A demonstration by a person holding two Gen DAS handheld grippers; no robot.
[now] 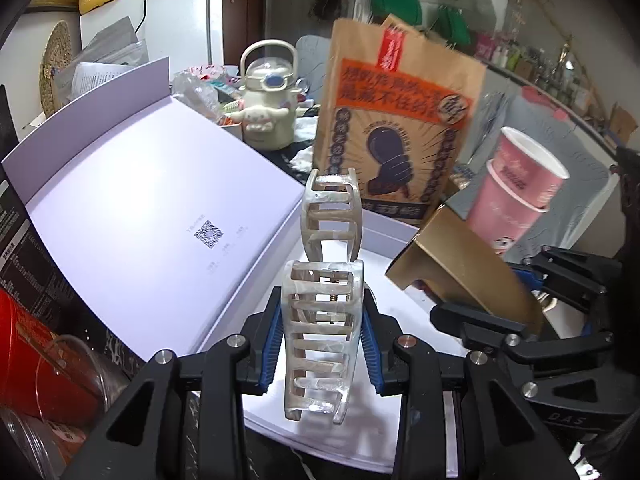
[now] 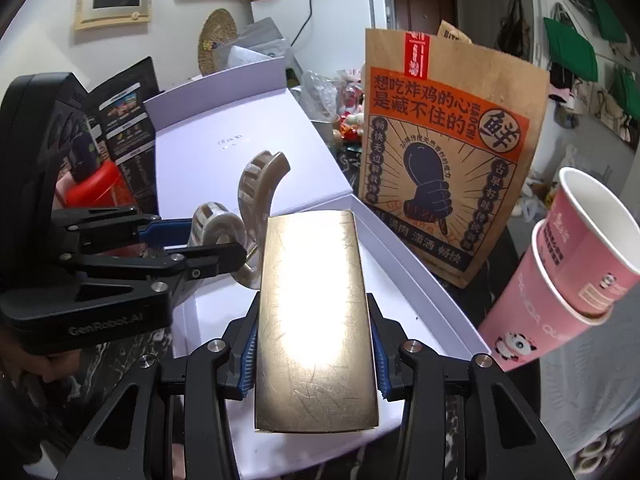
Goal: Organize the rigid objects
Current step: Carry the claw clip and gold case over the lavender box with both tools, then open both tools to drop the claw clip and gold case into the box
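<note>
My left gripper (image 1: 323, 340) is shut on a pearly beige hair claw clip (image 1: 320, 320), held over the open white box tray (image 1: 392, 280). The clip also shows in the right wrist view (image 2: 256, 200), with the left gripper (image 2: 224, 240) on it. My right gripper (image 2: 316, 356) is shut on a flat gold rectangular box (image 2: 316, 320), held above the same tray (image 2: 424, 288). In the left wrist view the gold box (image 1: 468, 268) and right gripper (image 1: 516, 312) are at the right, close beside the clip.
The box's lilac lid (image 1: 152, 220) stands open at left. A brown paper fried-chicken bag (image 1: 400, 128) stands behind the tray. Stacked pink paper cups (image 2: 576, 264) are at right. A cream kettle-shaped bottle (image 1: 268, 100), a red container (image 1: 36, 360) and a black carton (image 2: 124, 120) crowd the surroundings.
</note>
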